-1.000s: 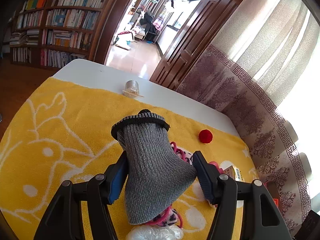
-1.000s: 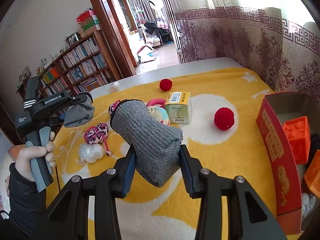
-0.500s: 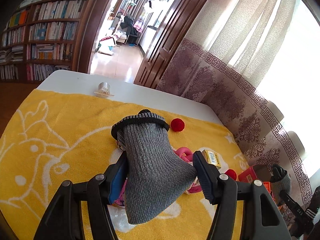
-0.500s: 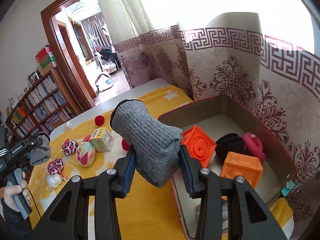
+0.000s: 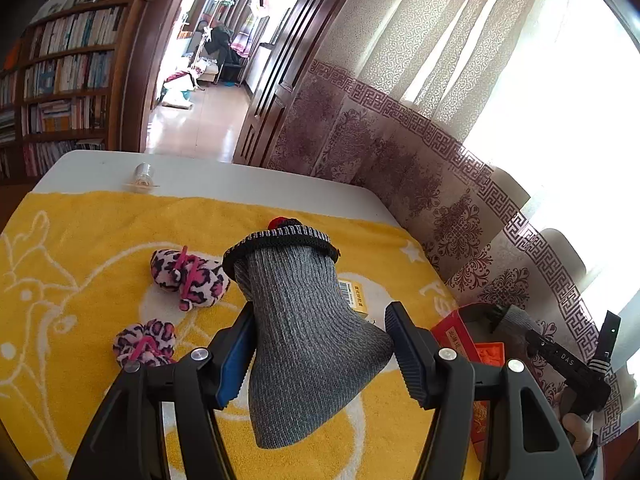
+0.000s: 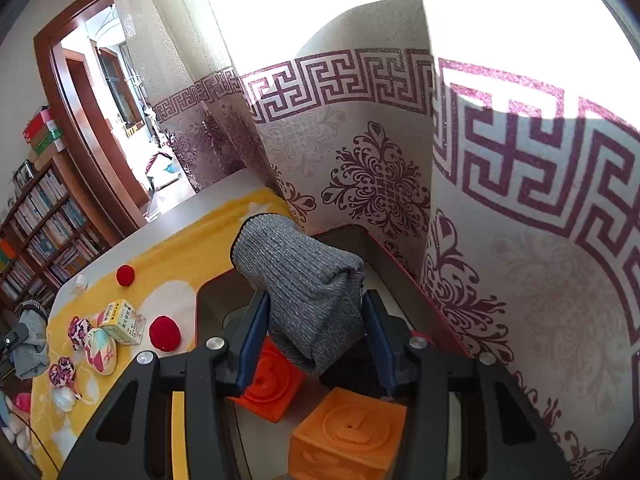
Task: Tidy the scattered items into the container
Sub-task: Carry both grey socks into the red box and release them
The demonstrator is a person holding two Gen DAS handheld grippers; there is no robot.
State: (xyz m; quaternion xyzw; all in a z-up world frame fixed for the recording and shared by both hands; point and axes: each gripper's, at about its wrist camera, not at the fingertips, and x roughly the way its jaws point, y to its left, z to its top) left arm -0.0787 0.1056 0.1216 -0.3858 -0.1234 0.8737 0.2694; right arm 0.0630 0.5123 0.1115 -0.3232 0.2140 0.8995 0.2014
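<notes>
My left gripper (image 5: 320,354) is shut on a grey knitted sock (image 5: 304,320) with a black cuff, held above the yellow towel (image 5: 80,248). My right gripper (image 6: 316,334) hangs over the red box (image 6: 400,270). A second grey sock (image 6: 304,288) is between its jaws, which are opening, and the pads no longer squeeze it. In the left wrist view the red box (image 5: 452,334) sits at the right, with the right gripper (image 5: 560,354) above it. Scattered on the towel are two red pompoms (image 6: 164,332), a small yellow carton (image 6: 120,316) and leopard-print plush pieces (image 5: 188,280).
Two orange blocks (image 6: 348,436) and a dark item lie inside the box. A patterned curtain (image 6: 380,184) hangs right behind it. A patchwork ball (image 6: 102,350) and a white bundle (image 6: 64,398) lie on the towel. A small clear roll (image 5: 144,174) stands on the white table edge.
The right gripper swung from above the towel to above the box, and its jaws widened around the sock. The left gripper moved right towards the box, still gripping its sock.
</notes>
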